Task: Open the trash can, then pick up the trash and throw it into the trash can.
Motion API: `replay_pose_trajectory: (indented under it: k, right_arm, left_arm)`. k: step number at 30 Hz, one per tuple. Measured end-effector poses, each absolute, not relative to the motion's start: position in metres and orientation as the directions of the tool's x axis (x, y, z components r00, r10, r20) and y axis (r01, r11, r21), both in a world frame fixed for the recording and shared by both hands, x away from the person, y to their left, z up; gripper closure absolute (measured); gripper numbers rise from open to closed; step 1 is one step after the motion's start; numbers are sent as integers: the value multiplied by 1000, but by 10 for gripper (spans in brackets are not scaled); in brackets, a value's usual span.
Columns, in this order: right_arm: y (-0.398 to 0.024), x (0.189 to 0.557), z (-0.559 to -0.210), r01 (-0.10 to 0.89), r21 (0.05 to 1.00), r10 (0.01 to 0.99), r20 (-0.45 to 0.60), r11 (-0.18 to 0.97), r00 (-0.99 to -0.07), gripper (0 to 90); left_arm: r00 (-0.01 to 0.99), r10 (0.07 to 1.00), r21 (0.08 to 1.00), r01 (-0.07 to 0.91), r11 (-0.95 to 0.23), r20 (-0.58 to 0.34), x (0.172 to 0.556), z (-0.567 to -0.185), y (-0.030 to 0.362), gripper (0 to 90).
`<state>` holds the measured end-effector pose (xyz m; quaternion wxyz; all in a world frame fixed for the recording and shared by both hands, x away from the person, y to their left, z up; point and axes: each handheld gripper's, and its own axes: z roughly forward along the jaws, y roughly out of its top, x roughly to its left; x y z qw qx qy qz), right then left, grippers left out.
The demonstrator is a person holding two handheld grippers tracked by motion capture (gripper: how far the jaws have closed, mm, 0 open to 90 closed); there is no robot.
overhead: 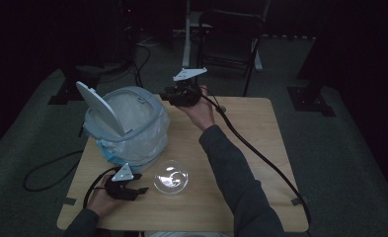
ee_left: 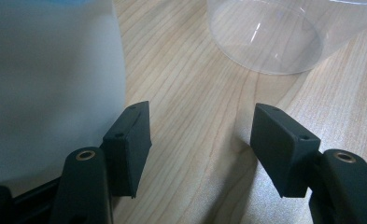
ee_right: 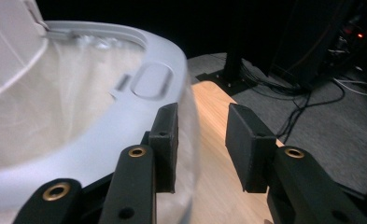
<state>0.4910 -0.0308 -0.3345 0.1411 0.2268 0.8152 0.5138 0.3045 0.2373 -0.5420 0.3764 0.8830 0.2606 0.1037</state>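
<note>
A small bin (overhead: 127, 126) with a grey rim (ee_right: 144, 88) and a clear liner bag stands at the table's far left. Its white lid (overhead: 100, 108) is tilted up. A clear plastic bowl (overhead: 171, 179) sits on the wood in front of the bin. My left gripper (overhead: 141, 190) rests low at the front left, open, with bare wood between its jaws. The bowl (ee_left: 274, 42) lies just ahead of it and the bag (ee_left: 45, 84) is on its left. My right gripper (overhead: 164, 95) hovers at the bin's far right rim, open (ee_right: 202, 114), with nothing between its jaws.
The wooden table (overhead: 251, 128) has bare surface on its right half. A black cable (overhead: 260, 153) trails from the right gripper across it and over the front right edge. A dark folding chair (overhead: 231, 39) and floor cables (overhead: 48, 168) lie beyond the table.
</note>
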Motion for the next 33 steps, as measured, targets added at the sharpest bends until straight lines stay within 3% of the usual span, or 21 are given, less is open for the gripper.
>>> replay_pose_trajectory:
  k: [20, 33]
  right_arm:
    - [-92, 464, -364, 215, 864, 543, -79, 456, -836, 545]
    - [-105, 447, -399, 251, 841, 516, -39, 480, -856, 531]
  left_arm:
    - [841, 541, 721, 387, -574, -20, 304, -542, 237, 390]
    - [825, 564, 694, 409, -593, -5, 304, -539, 231, 391]
